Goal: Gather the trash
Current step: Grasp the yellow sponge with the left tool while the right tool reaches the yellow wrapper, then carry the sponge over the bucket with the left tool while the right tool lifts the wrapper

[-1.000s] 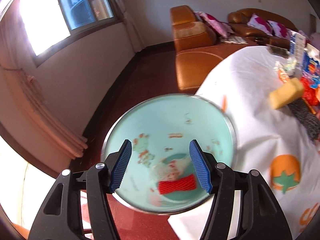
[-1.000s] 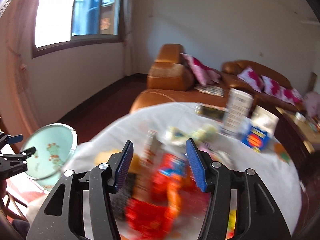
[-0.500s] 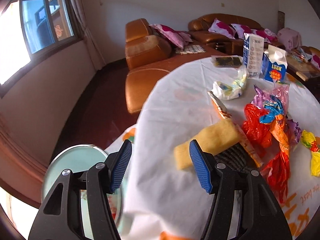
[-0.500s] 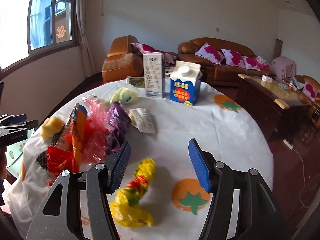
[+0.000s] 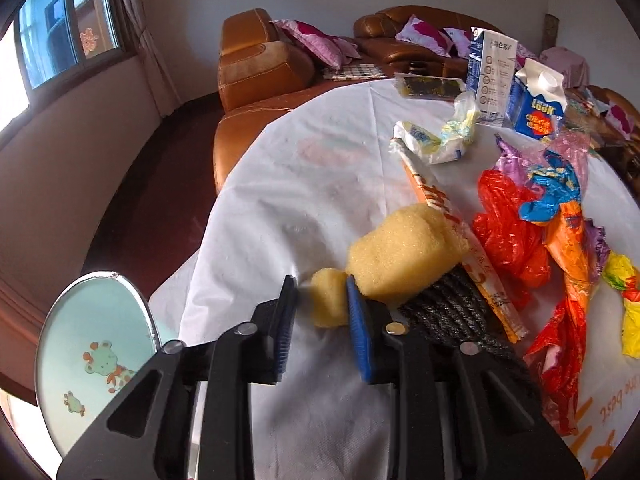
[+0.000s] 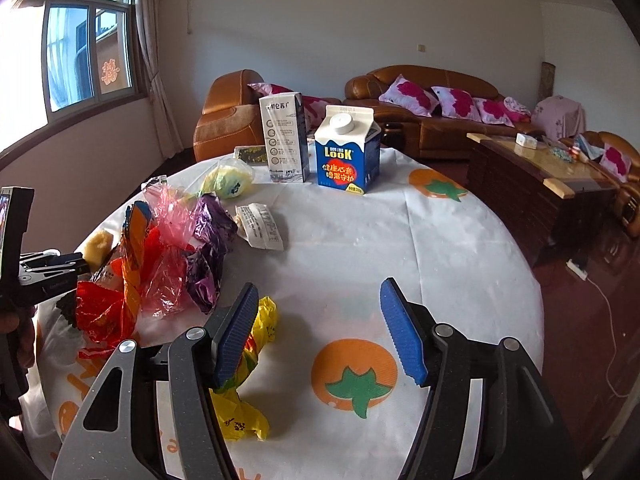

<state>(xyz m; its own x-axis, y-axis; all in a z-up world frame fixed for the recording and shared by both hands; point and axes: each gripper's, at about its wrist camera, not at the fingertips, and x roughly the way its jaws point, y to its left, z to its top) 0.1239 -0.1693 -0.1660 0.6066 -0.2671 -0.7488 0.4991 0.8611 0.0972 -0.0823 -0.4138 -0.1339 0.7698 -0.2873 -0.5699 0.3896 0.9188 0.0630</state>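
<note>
Because the trash is heaped on the left side of the round worktop point(image 6: 460, 240), just above the mint-green bin point(image 5: 92, 364) seen below its edge, the left gripper point(image 5: 320, 300) is set at the near end of that heap. Its jaws are closed in on a corner of the yellow sponge point(image 5: 404, 252); the right blue pad presses the foam, while a sliver of cloth shows beside the left pad, so a full clamp cannot be told. Under the sponge a dark scouring pad point(image 5: 452, 312) is seen, and an orange-and-white wrapper point(image 5: 452, 220) runs across both. Crumpled red plastic point(image 5: 508, 228) and other coloured bags lie just beyond.

The left gripper is held low and nearly level, pointed across the worktop from its edge. The right gripper point(image 6: 320, 328) is held higher and tilted down over the near side, its jaws wide apart and clamped on nothing; a crumpled yellow plastic bag point(image 6: 244, 400) lies beneath its left finger, probably lined up as the next piece. Two cartons, a blue LOOK milk carton point(image 6: 346, 156) and a tall white one point(image 6: 286, 140), stand upright at the far side, well apart from both grippers.
</note>
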